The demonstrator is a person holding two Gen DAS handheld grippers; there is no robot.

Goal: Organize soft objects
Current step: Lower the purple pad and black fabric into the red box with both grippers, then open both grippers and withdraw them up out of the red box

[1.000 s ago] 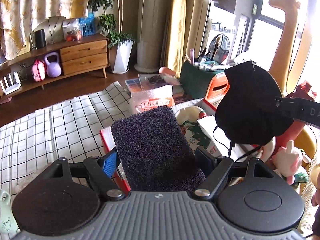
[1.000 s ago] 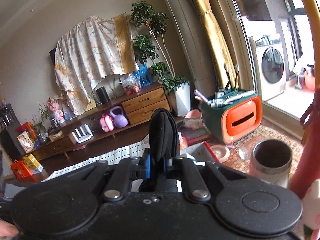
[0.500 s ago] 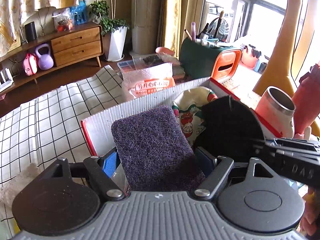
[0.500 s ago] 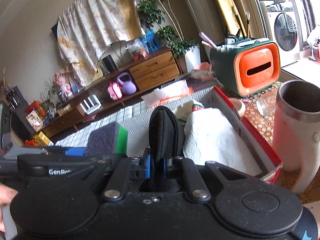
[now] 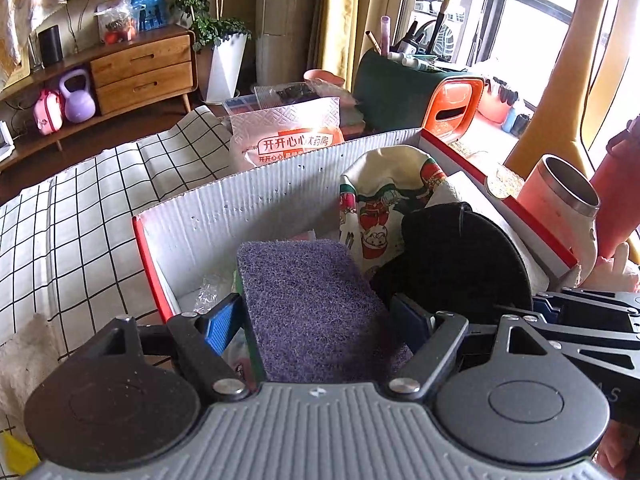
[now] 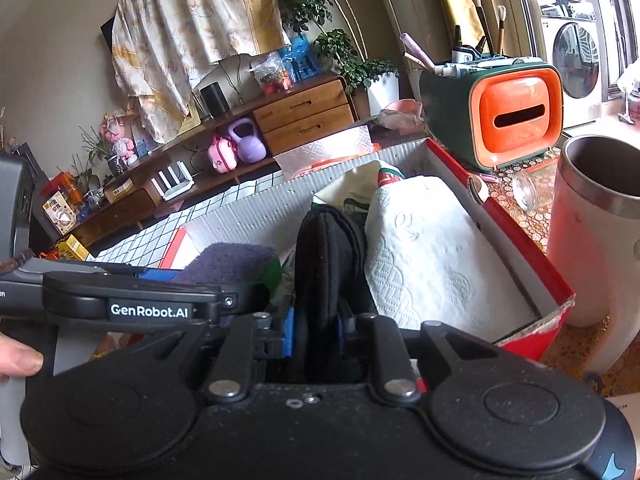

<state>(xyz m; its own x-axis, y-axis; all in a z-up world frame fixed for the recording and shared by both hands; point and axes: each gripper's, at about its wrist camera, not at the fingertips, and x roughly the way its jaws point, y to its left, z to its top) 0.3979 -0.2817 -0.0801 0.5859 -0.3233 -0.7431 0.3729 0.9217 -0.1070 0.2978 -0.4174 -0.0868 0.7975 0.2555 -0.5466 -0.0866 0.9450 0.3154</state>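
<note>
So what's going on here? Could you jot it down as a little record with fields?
left gripper: jaws closed on a purple scouring sponge, held over the box
right gripper: jaws have just been opening, black soft pad between them
container: red and white cardboard box
already inside: printed cloth, white paper towel
beside the box: steel-lined tumbler
under the box: checked cloth

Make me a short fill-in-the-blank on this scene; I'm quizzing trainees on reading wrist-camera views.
1. The left gripper holds a scouring sponge whose rough top is ____ in colour.
2. The soft pad between the right gripper's fingers is ____ in colour.
3. Both items hang over a cardboard box with ____ edges.
4. The paper towel lies ____ the box.

Missing words: purple; black; red; inside
</note>
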